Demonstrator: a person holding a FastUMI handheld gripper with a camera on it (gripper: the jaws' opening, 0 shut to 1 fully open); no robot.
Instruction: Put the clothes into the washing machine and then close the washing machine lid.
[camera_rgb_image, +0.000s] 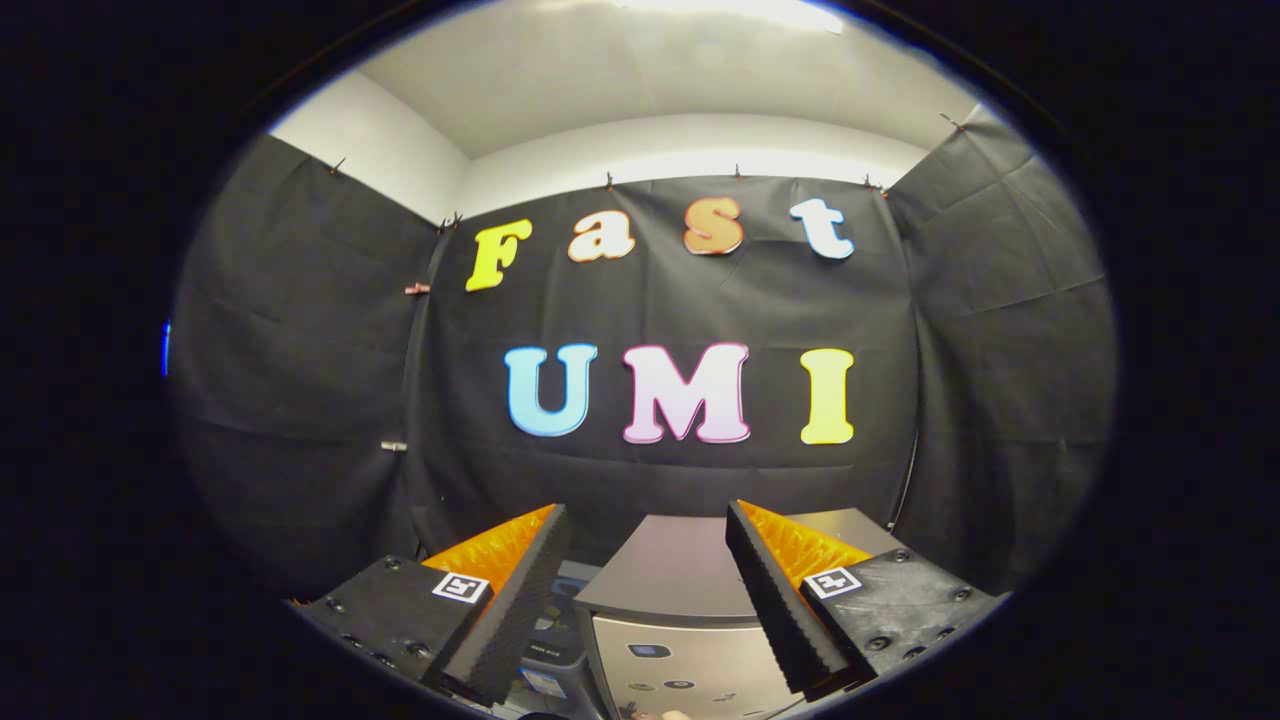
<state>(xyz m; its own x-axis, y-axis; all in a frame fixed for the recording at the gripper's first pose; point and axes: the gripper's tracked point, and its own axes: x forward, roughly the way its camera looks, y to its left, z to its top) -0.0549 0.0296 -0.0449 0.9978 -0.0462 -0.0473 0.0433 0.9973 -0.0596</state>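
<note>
1. My hand-held gripper (650, 520) is released: fingers spread wide apart, nothing between them, both raised and aimed at the black cloth wall (660, 300).
2. Washing machine (690, 600) sits below and just ahead of the fingers, a grey box seen from above and in front. Its flat top shows in the gap between my two fingers; the right finger overlaps the machine's right side.
3. Lid on the machine's top looks flat and down, though I cannot tell the lid seam clearly.
4. Machine's pale front panel faces me, with a small dark display and a few round marks on it, too small to make out.
5. Just left of the machine, under my left finger (500, 610), some dark and bluish items are bunched together; cannot tell what they are.
6. The black cloth wall stands right behind the machine; white ceiling (640, 80) with a light strip above it.
</note>
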